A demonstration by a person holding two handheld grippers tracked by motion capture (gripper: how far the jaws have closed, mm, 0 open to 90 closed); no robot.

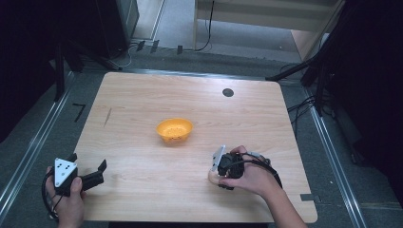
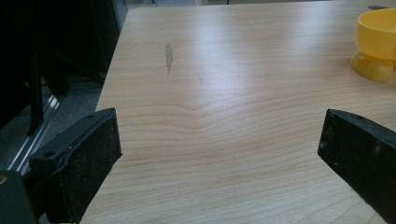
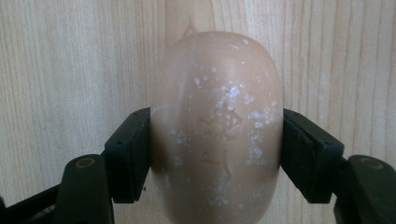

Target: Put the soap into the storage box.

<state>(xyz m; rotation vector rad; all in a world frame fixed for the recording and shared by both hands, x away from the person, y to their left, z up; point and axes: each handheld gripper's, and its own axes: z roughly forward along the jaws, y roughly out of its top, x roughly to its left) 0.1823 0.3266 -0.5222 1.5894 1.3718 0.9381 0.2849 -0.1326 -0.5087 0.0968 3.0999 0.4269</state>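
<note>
A tan oval bar [image 3: 217, 126], like soap with white flecks, lies on the wooden table [image 1: 142, 99]. My right gripper [image 3: 217, 149] is shut on its two sides, pointing straight down at the table. From above, that right gripper [image 1: 224, 167] is at the front right, wrapped by a hand. My left gripper [image 1: 88, 161] sits at the table's front left corner, open, with nothing between its fingers [image 2: 88, 154]. A yellow bowl [image 1: 175, 130] stands mid-table; in the left gripper view the bowl [image 2: 376, 42] is far off at the upper right.
A small dark round disc [image 1: 228, 92] lies near the table's far edge. A short grey streak [image 2: 168, 57] marks the wood on the left side. Black stands and cables surround the table on the floor.
</note>
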